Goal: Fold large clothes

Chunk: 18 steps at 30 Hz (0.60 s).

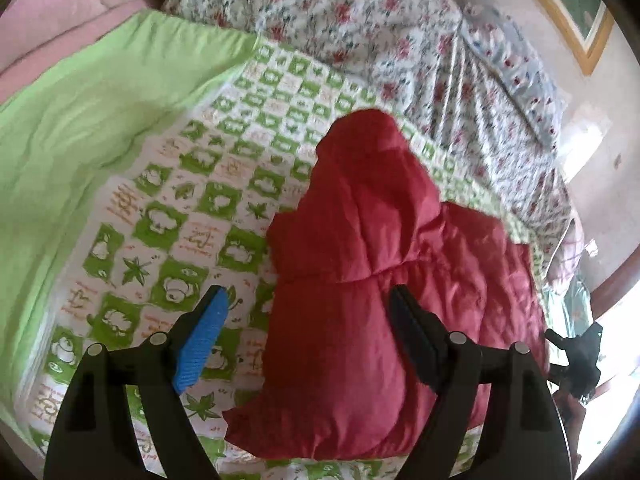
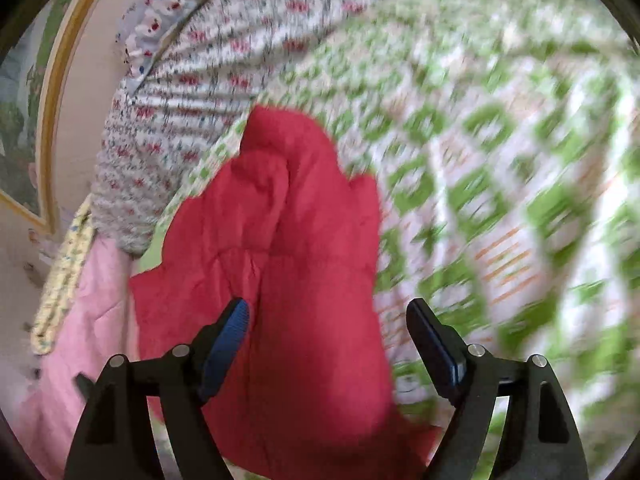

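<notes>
On a bed spread with a green-and-white checked quilt printed with leaves and cartoon figures (image 1: 192, 216), a red quilted padded jacket (image 1: 384, 264) lies crumpled, bunched into a rounded mound with one narrower part reaching toward the far end of the quilt. Over its near portion hangs the left gripper (image 1: 308, 300), jaws spread wide apart and holding nothing; one finger carries a blue ribbed pad (image 1: 202, 340) over the quilt, the other sits above red fabric. From the right wrist view, the right gripper (image 2: 328, 316) likewise stands parted and empty above the same jacket (image 2: 280, 240), though that view is blurred. Beyond the quilt lie a plain lime-green sheet (image 1: 88, 112), a floral-print white bedcover (image 1: 360, 12) and a pink blanket (image 2: 96, 304). A gold-framed picture (image 1: 568, 12) hangs on the wall.
</notes>
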Available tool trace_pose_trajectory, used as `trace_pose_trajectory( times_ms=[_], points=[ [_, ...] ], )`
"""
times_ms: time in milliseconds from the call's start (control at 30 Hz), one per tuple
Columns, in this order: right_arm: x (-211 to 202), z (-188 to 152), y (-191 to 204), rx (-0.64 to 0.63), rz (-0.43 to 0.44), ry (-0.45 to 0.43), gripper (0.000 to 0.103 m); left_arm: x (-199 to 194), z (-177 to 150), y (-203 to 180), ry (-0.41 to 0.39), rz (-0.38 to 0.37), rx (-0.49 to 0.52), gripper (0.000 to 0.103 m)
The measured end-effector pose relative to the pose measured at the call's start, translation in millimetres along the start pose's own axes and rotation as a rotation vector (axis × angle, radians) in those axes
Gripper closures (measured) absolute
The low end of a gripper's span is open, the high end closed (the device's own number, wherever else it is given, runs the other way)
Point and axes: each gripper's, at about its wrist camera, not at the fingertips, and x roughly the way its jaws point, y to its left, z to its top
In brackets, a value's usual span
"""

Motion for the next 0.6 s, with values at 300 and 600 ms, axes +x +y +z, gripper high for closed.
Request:
trace_pose_trajectory(
  times_ms=[300, 600],
  points=[
    [-33.1, -18.8, 86.9, -0.362, -0.058, -0.108, 0.02, -0.9, -6.9, -69.6, 0.029, -0.046, 0.161, 0.02],
    [23.2, -57.8, 152.6, -0.561, -0.015, 0.04, 0.02, 19.2, -29.0, -124.0, 0.108, -0.079, 0.303, 0.02]
  ],
)
